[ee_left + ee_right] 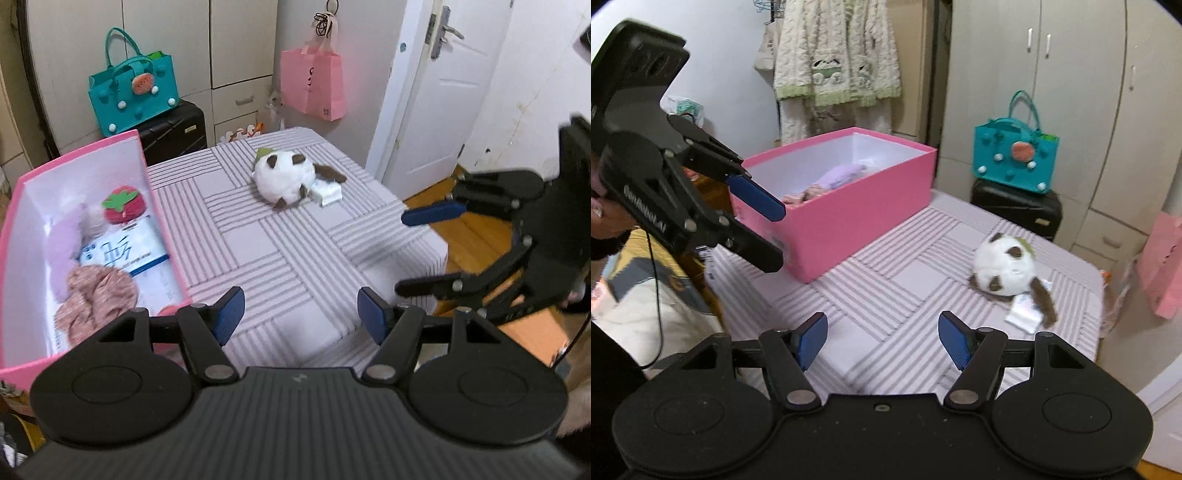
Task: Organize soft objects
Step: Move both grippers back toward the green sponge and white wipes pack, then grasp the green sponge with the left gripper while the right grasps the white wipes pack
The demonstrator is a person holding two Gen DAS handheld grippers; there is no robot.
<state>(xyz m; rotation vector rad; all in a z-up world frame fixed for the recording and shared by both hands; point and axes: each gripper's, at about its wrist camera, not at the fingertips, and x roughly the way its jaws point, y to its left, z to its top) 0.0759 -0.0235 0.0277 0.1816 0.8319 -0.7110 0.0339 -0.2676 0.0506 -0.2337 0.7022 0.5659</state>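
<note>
A round white plush toy (284, 177) (1004, 267) with brown patches and a green hat lies on the lilac striped cover (295, 258). It rests partly on a small white packet (327, 192) (1025, 314). A pink box (92, 173) (857, 221) stands at the cover's left. Inside it are a strawberry plush (123, 205), a pale pink plush (64, 251), a blue-and-white pack (122, 254) and a pinkish knitted cloth (96, 299). My left gripper (301, 314) (775, 232) hangs open beside the box's near corner. My right gripper (882, 339) (417, 251) is open over the cover's edge, short of the toy. Both are empty.
A teal handbag (135, 96) sits on a black suitcase (173, 133) behind the cover. A pink bag (312, 85) hangs on the wall beside a white door (443, 92). Wooden floor (469, 236) lies to the right. A fleecy robe (834, 55) hangs behind the box.
</note>
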